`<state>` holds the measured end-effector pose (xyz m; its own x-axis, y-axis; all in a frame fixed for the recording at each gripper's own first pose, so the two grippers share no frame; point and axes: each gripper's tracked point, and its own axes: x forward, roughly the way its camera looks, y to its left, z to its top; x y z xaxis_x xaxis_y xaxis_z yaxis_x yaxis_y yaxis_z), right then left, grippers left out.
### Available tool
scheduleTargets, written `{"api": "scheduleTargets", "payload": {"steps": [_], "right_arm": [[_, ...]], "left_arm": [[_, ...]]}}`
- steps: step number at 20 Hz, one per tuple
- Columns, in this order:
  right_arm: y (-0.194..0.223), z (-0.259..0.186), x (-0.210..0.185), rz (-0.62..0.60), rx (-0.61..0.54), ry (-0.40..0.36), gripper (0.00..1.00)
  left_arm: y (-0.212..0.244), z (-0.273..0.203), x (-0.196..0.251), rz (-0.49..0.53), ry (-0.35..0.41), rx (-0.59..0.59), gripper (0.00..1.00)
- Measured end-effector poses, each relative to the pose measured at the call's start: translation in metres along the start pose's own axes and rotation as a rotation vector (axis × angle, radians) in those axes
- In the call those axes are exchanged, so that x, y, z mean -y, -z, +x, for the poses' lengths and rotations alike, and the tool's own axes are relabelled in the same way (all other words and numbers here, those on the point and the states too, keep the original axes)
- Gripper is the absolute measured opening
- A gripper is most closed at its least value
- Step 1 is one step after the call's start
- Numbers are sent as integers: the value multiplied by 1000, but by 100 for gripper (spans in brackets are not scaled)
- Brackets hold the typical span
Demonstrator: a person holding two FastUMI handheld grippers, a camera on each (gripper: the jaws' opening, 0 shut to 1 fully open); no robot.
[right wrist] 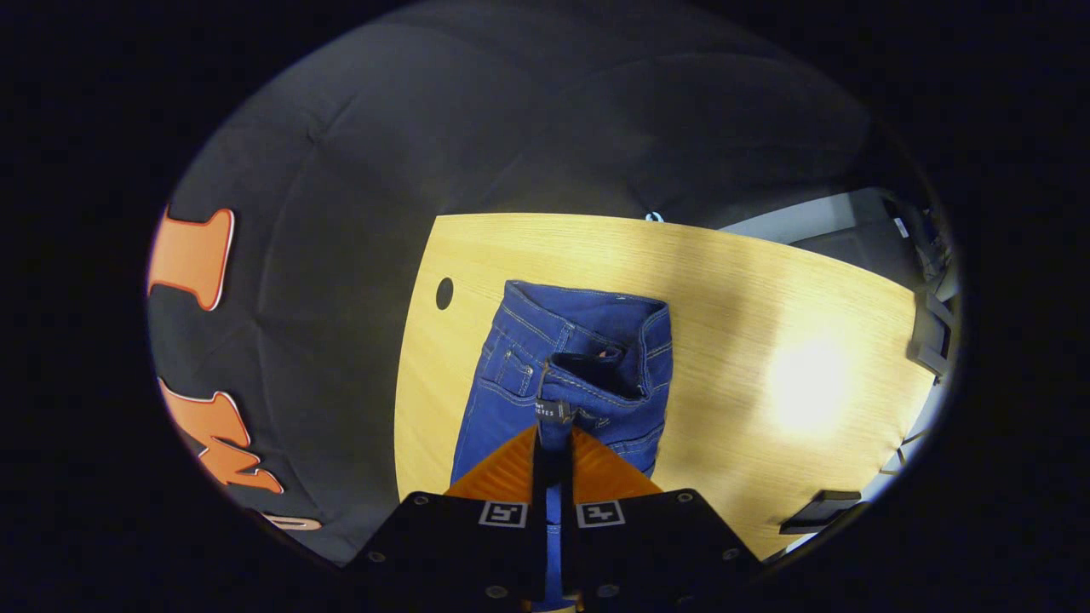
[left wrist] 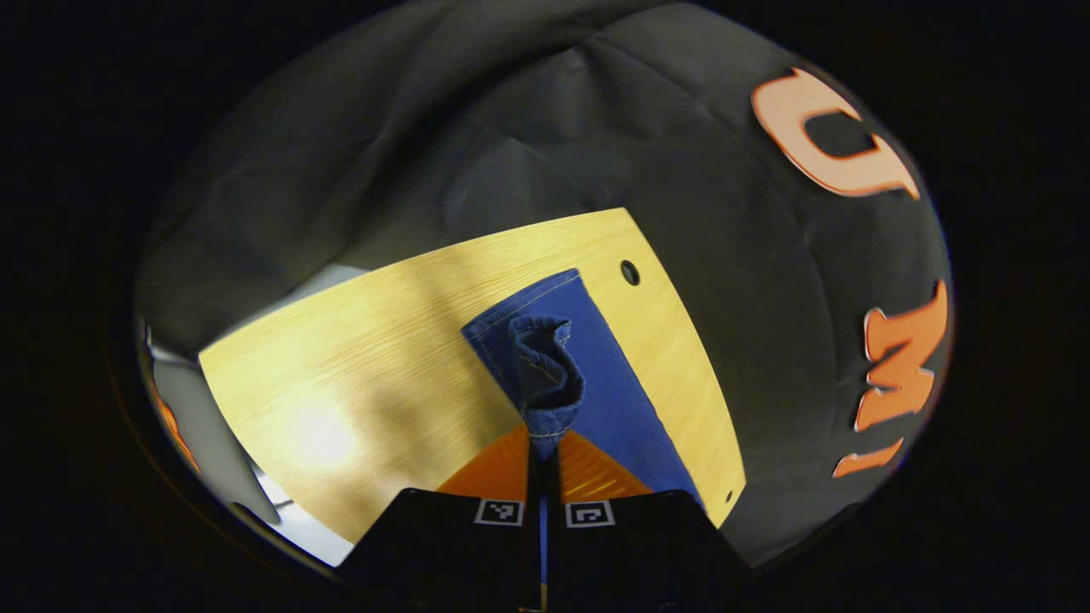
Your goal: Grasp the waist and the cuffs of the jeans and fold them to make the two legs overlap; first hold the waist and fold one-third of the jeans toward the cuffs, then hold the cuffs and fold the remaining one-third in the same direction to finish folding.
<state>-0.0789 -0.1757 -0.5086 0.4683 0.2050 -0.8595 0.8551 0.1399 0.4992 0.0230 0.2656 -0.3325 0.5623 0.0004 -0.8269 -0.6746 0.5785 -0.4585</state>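
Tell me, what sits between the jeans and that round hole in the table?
Nothing: bare wood separates the jeans from the hole in the right gripper view.

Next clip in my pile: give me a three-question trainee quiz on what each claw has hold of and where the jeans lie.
1. True or false: the left claw is shut on a cuff of the jeans.
2. Which part of the jeans does the right claw pinch? A) a cuff B) the waist C) a knee
3. Fill in: the jeans lie on a wooden ____.

Key: 1 true, cloth is pinched between its closed fingers with the hem raised off the leg. 2 B, the waistband with its pockets and label lies right ahead of the fingers. 3 table.
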Motion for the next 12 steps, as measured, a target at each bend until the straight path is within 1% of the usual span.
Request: {"api": "scheduleTargets", "payload": {"steps": [2, 3, 4, 6, 8, 10, 11, 12], "right_arm": [[-5, 2, -2, 26, -3, 2, 7], [-9, 2, -4, 28, 12, 7, 7], [-10, 3, -3, 11, 3, 14, 7], [-14, 5, -11, 37, 7, 9, 7], [-21, 8, -22, 76, 6, -2, 7], [-32, 13, -37, 104, 11, -14, 7], [-38, 16, -50, 118, 13, -29, 7], [-45, 21, -57, 127, 12, -18, 7]], "left_arm": [[-6, 1, 0, -54, -28, -6, 4], [-9, 2, 3, -58, -31, -12, 4], [-12, 4, 6, -65, -36, -12, 4], [-19, 6, 21, -100, -26, -12, 4], [-26, 10, 39, -162, -16, -32, 3], [-38, 20, 59, -254, -5, -53, 3], [-44, 25, 60, -295, -18, -61, 3], [-51, 31, 52, -347, -56, -52, 3]]}}
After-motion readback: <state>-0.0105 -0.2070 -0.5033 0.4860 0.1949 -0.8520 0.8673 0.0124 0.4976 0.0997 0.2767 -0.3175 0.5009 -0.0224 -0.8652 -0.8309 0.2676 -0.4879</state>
